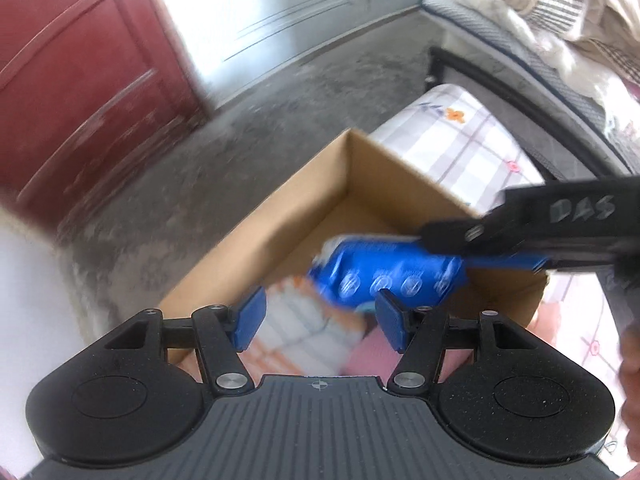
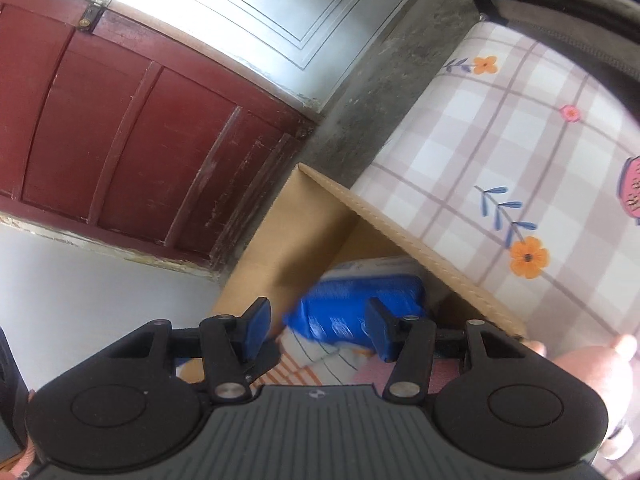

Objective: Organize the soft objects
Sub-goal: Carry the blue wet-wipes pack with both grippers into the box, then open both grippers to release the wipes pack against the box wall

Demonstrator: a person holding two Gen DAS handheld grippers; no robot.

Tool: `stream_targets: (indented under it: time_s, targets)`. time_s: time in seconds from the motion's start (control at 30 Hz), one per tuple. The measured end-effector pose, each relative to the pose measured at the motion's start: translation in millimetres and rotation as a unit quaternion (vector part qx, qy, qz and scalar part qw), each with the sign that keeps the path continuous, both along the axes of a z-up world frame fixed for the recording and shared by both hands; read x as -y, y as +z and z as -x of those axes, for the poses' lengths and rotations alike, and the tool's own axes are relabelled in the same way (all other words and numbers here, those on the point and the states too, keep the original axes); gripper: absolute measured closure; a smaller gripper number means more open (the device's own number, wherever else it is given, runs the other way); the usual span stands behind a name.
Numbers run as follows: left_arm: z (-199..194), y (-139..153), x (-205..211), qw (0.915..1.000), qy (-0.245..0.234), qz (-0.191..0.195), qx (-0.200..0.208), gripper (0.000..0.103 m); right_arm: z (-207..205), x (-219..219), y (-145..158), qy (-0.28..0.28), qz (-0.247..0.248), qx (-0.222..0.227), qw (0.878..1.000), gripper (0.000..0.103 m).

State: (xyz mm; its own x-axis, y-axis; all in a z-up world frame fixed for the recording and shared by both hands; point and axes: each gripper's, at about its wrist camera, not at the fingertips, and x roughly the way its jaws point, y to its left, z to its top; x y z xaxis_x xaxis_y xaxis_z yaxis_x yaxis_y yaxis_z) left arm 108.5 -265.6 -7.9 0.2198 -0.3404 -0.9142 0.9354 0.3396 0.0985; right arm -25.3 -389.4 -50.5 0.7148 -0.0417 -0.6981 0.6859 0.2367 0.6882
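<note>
Blue pack (image 1: pixel 384 272), soft film wrap, lower centre of frame, over box (image 1: pixel 280 216). Looks light, squashy, slick; I'd grip mid-body. My right gripper (image 2: pixel 316 330) pinches its end. My left gripper (image 1: pixel 318 320) spread, empty. Striped cloth (image 1: pixel 304 336) below, pink fabric (image 1: pixel 368 354) beside.

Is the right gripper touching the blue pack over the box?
Cannot tell. Left wrist view: the right gripper's finger overlaps the blurred blue pack, contact unclear. Right wrist view: the pack lies between the pads, blurred, seemingly clear of one.
</note>
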Motion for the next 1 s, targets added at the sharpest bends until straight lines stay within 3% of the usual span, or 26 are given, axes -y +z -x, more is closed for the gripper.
stream_targets:
  time_s: [0.13, 0.27, 0.43, 0.57, 0.73, 0.8, 0.9, 1.0]
  targets:
    - [-11, 14, -30, 0.9975, 0.066, 0.01, -0.023, 0.043, 3, 0, 16, 0.03, 0.021, -0.023, 0.999, 0.047]
    - [-19, 19, -55, 0.9911, 0.128, 0.016, -0.034, 0.043, -23, -2, 19, 0.101, 0.024, -0.047, 0.993, 0.048]
    - [-27, 18, -80, 0.98, 0.183, 0.037, -0.068, 0.043, -77, -14, -2, 0.207, 0.019, -0.084, 0.975, 0.056]
    - [-29, 13, -92, 0.9759, 0.2, 0.047, -0.073, 0.043, -105, -23, -29, 0.249, 0.032, -0.128, 0.959, 0.057]
    - [-34, 10, -100, 0.9722, 0.21, 0.059, -0.085, 0.043, -118, -26, -50, 0.266, 0.035, -0.164, 0.949, 0.077]
    - [-36, 10, -103, 0.9712, 0.213, 0.063, -0.087, 0.043, -118, -25, -48, 0.26, 0.051, -0.165, 0.95, 0.078]
    - [-39, 11, -107, 0.9692, 0.219, 0.068, -0.091, 0.043, -114, -24, -36, 0.239, 0.093, -0.158, 0.953, 0.078]
    - [-40, 10, -110, 0.9681, 0.222, 0.07, -0.094, 0.043, -116, -25, -22, 0.217, 0.173, -0.179, 0.944, 0.078]
